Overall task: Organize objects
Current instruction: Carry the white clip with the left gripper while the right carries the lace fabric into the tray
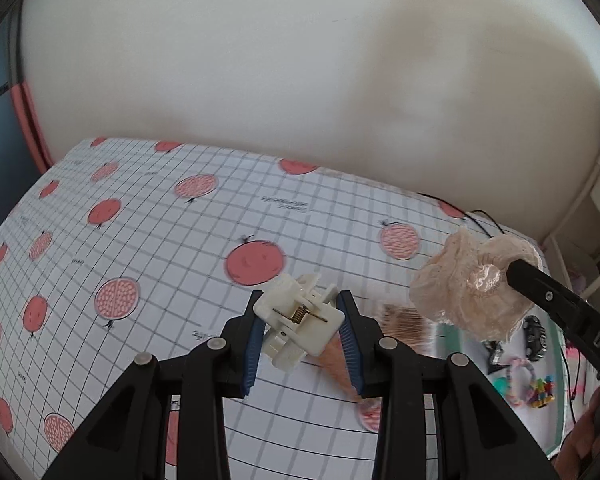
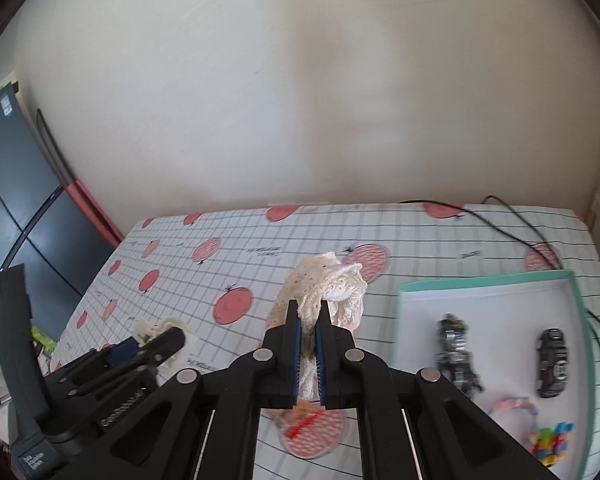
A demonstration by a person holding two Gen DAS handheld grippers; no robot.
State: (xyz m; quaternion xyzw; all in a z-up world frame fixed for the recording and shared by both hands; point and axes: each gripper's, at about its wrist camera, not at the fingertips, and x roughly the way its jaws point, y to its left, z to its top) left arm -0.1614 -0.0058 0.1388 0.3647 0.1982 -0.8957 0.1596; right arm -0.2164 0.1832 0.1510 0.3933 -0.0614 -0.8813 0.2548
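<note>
A white plastic spring clip (image 1: 300,322) is pinched between the blue pads of my left gripper (image 1: 300,336), held above the table. In the right wrist view the same clip (image 2: 156,328) shows at the tips of the left gripper (image 2: 168,340) at lower left. My right gripper (image 2: 309,324) is shut on a cream lace scrunchie (image 2: 324,292), which bunches above its fingers. The scrunchie (image 1: 468,296) hangs in the air at the right of the left wrist view, with the right gripper (image 1: 516,274) reaching into it. A blurred orange comb (image 1: 340,360) lies on the table below.
The table wears a grid cloth (image 1: 160,248) with red pomegranates. A teal-rimmed white tray (image 2: 480,280) at the right holds a grey toy (image 2: 456,352), a black toy car (image 2: 552,360), a pastel bead bracelet (image 2: 516,408) and coloured bricks (image 2: 548,440). A black cable (image 2: 512,216) runs along the back right.
</note>
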